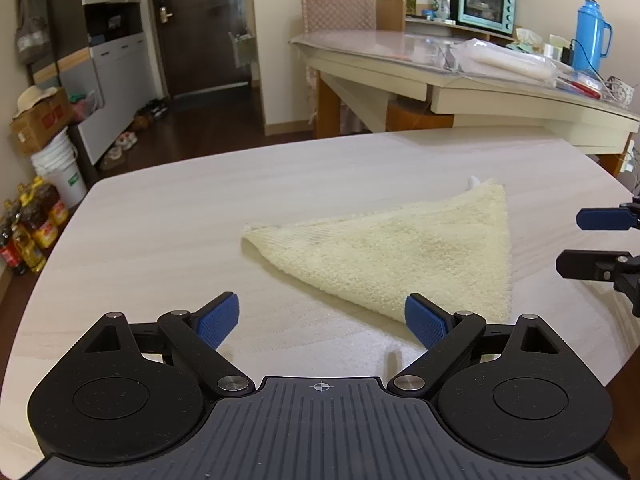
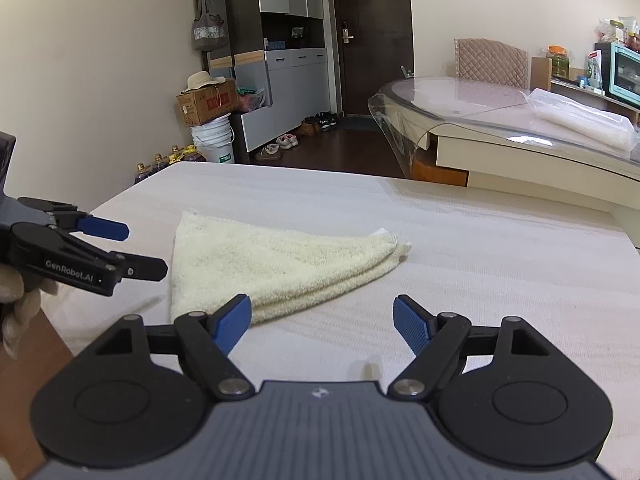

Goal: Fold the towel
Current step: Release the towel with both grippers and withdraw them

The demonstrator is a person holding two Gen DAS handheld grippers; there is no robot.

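A cream towel (image 1: 400, 252), folded into a triangle, lies flat on the pale wooden table (image 1: 160, 220). It also shows in the right wrist view (image 2: 272, 268), with its layered corners and a white tag at the right tip. My left gripper (image 1: 322, 320) is open and empty, just short of the towel's near corner. It appears in the right wrist view (image 2: 146, 250) at the left, beside the towel's left edge. My right gripper (image 2: 322, 322) is open and empty, close to the towel's near edge. It appears at the right edge of the left wrist view (image 1: 568, 240).
A second table (image 1: 460, 76) with a plastic cover stands behind, with a blue thermos (image 1: 592, 36), a teal oven (image 1: 486, 6) and clutter on it. Oil bottles (image 1: 32, 228), a white bucket (image 1: 60, 168) and a box stand on the floor at the left.
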